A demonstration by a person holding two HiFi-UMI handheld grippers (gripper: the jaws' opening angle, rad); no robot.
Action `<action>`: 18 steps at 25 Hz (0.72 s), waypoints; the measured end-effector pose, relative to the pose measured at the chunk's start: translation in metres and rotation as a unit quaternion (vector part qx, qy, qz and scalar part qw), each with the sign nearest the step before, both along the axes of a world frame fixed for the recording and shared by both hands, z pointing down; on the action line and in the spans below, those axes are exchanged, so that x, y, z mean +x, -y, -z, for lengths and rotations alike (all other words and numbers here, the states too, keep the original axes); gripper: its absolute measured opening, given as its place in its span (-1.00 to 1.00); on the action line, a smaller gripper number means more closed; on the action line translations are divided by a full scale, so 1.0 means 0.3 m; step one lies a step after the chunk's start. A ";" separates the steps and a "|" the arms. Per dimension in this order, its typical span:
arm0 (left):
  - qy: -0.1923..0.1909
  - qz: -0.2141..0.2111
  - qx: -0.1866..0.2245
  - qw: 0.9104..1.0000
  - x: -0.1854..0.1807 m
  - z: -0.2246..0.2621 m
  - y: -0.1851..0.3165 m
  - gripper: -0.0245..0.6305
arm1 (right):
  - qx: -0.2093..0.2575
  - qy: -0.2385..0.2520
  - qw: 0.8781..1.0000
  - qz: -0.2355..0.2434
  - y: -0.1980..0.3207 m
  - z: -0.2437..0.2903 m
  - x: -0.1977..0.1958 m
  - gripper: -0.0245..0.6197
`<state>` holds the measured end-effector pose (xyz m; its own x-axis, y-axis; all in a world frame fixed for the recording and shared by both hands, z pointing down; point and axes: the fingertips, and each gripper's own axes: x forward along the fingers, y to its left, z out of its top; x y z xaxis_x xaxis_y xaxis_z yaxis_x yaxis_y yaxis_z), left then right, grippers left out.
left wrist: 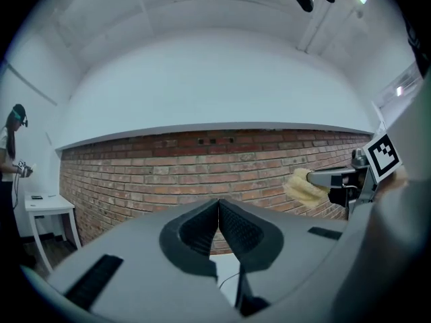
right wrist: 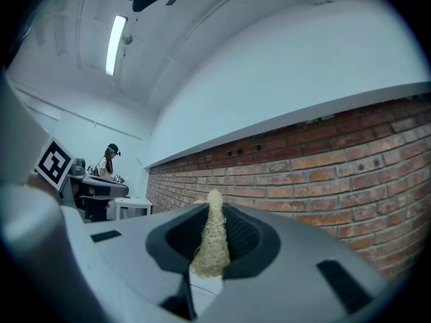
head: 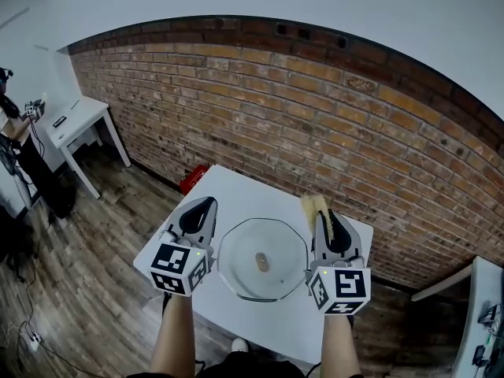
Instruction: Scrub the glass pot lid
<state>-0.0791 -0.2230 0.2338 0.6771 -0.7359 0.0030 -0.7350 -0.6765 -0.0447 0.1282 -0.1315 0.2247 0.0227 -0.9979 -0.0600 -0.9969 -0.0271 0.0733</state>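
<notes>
The glass pot lid (head: 262, 259) lies flat on the small white table (head: 236, 189), its brownish knob in the middle. My left gripper (head: 198, 208) hovers just left of the lid, shut with nothing between its pads (left wrist: 217, 229). My right gripper (head: 331, 228) hovers at the lid's right edge, shut on a yellow sponge (head: 318, 209) that sticks out past its tips. The sponge (right wrist: 211, 241) stands pinched between the right jaws in the right gripper view. From the left gripper view, the right gripper (left wrist: 337, 180) and its sponge (left wrist: 302, 184) show at the right.
A brick wall (head: 331, 124) runs behind the table. A red object (head: 191, 178) sits on the wooden floor by the table's far left corner. A white side table (head: 75, 124) and a person (head: 12, 124) stand at the far left. Another white surface (head: 484, 305) is at the right edge.
</notes>
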 end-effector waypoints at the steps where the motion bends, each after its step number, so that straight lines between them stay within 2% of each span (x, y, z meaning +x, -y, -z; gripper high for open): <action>1: -0.002 0.000 -0.004 1.000 0.001 -0.011 0.001 -0.89 | -0.001 -0.002 1.000 -0.001 -0.006 -0.005 0.002 -0.74; 8: 0.017 -0.010 -0.011 1.000 0.049 -0.029 -0.037 -0.89 | -0.007 0.005 1.000 -0.006 -0.036 -0.006 0.047 -0.74; 18: 0.021 0.040 -0.010 0.999 0.060 -0.004 -0.071 -0.89 | -0.003 0.008 0.999 0.042 -0.006 0.003 0.104 -0.74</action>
<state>-0.0609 -0.2016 0.2350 0.6158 -0.7866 0.0453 -0.7840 -0.6174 -0.0636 0.1594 -0.1297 0.2238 -0.0604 -0.9967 -0.0547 -0.9968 0.0573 0.0564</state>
